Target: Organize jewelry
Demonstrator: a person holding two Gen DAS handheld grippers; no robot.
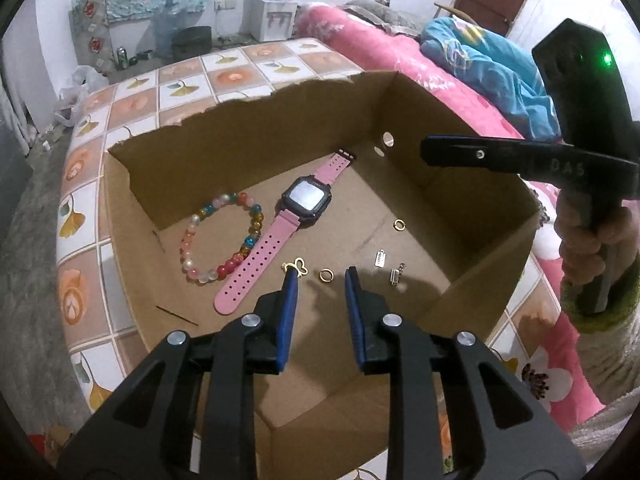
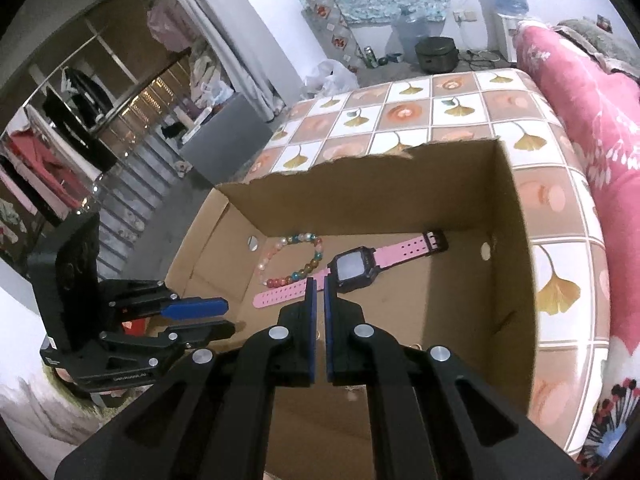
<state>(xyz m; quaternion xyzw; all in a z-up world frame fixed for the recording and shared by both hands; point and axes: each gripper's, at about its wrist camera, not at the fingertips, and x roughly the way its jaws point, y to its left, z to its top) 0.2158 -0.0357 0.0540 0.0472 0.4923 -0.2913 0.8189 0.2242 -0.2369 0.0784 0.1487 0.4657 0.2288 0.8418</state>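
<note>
A cardboard box (image 1: 472, 216) with a torn far rim sits on a worktop (image 1: 132, 96) covered in a tile-patterned cloth, beside a bed with pink bedding (image 1: 384, 52). All the jewelry lies on the box floor. From the left in the left wrist view, a bracelet of multicoloured beads (image 1: 192, 232) curves in a ring, touching or nearly touching the lower strap of a pink-strapped watch (image 1: 306, 200) with a dark square case, which lies diagonally. Just in front of the watch strap sits a small gold butterfly charm (image 1: 297, 267), at the tip of the left tool's near finger. The left tool (image 1: 320, 276) is spread wide, holding nothing, with a small gold ring (image 1: 325, 275) on the cardboard between its blue pads. Further right lie a second gold ring (image 1: 399, 224), a small silver tag (image 1: 379, 259) and a small silver clasp piece (image 1: 396, 276), each apart from the others. The right tool (image 2: 318, 280) hangs above the box with its pads drawn narrow, a thin gap between them and nothing visible in it; in its own view its tips point toward the watch.
</note>
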